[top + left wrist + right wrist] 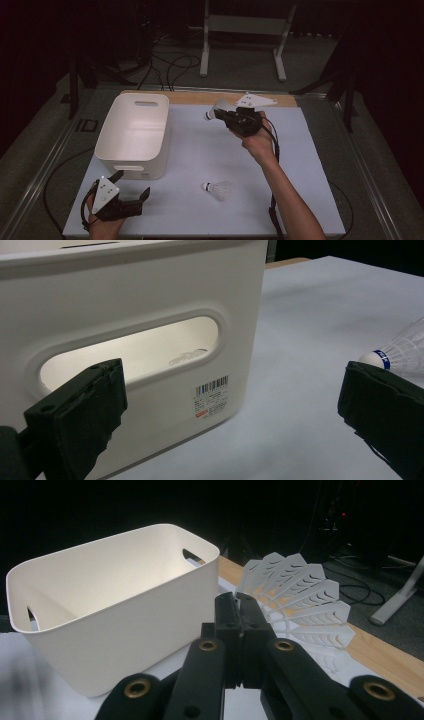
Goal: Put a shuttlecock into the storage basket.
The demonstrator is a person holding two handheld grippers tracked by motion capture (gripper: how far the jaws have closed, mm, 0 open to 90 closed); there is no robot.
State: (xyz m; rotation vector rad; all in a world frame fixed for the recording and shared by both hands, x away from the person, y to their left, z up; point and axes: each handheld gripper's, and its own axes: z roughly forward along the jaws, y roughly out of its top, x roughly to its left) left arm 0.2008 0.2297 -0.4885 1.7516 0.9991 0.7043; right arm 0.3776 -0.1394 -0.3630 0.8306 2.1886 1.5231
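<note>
Carrying step. The right tool (pixel 223 116), jaws pinched tight on the skirt of a white shuttlecock (pixel 215 111), holds it above the desk (pixel 300 150), right of the white bin (pixel 131 131). The left tool (pixel 131 192) rests wide open and empty near the bin's front wall. A second shuttlecock (pixel 216 190) lies on the desk. Next move, by judgement: carry leftward over the bin's rim, then release.

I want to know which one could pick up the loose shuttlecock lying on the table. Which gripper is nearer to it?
Left. The left gripper rests open on the table beside the loose shuttlecock; the right gripper is held farther back, shut on another shuttlecock.
</note>
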